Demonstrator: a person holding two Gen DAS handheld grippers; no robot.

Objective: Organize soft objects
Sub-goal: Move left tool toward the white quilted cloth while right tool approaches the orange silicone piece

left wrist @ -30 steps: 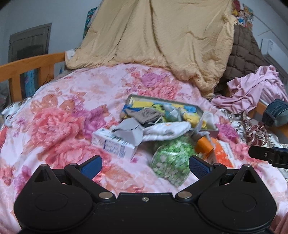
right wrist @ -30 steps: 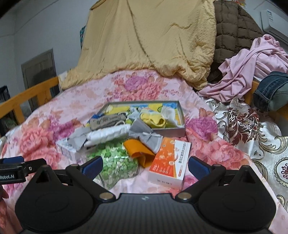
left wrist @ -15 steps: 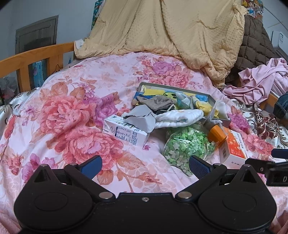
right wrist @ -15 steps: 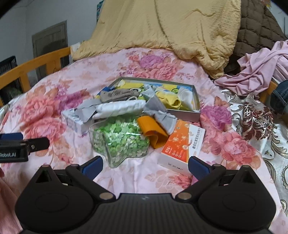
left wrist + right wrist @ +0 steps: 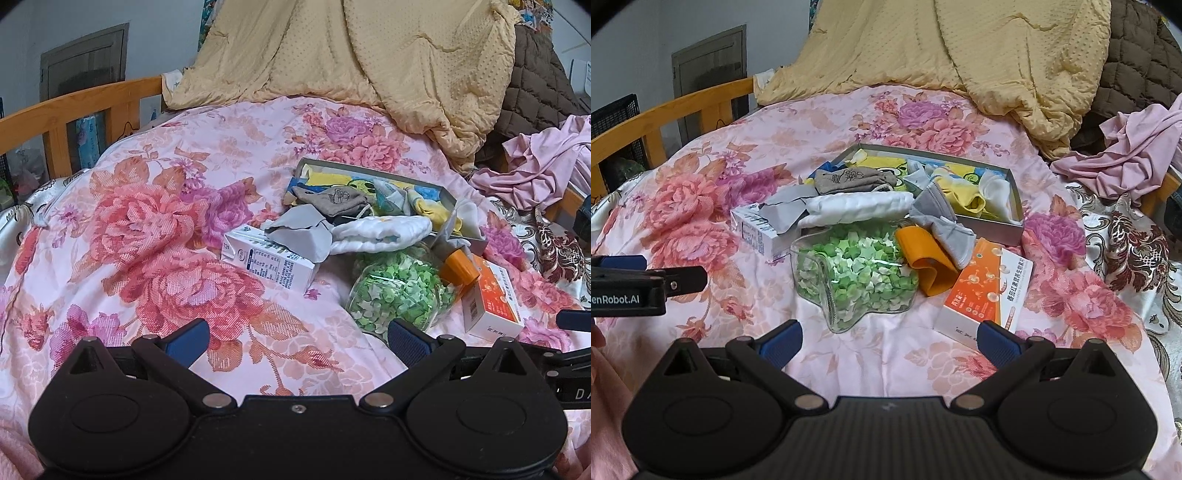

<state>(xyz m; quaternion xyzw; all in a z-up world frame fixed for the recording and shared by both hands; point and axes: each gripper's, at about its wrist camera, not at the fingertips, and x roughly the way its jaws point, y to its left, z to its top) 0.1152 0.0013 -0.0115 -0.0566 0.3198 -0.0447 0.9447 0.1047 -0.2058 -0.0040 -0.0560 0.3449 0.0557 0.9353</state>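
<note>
Both grippers hover low over the floral bedspread [image 5: 155, 236], short of the clutter, so the step in hand looks like the approach before a first pick. The left gripper [image 5: 297, 341] has its blue-padded fingers spread wide and holds nothing; the right gripper [image 5: 886, 341] is likewise spread and empty.

The soft things lie at about 12 o'clock from the right gripper: a white quilted cloth [image 5: 860, 206] lies just behind the star-shaped clear jar of green paper stars [image 5: 855, 275], a grey cloth [image 5: 942, 225] and an orange one [image 5: 925, 258] spill toward the orange-and-white carton [image 5: 988, 291], and a taupe pouch [image 5: 857, 181] hangs over the near rim of the shallow grey box [image 5: 1015, 225], which already holds yellow and white pieces. In the left view this heap sits at 1 o'clock.

The next move probably calls for reaching over the jar and pinching one loose cloth without dragging its neighbours, then lowering it into the box.

The left view shows the printed side of the white milk carton [image 5: 271, 264] under a crumpled grey scrap [image 5: 303, 232]; the right view shows the orange carton's full face and the box's inside more openly.
</note>
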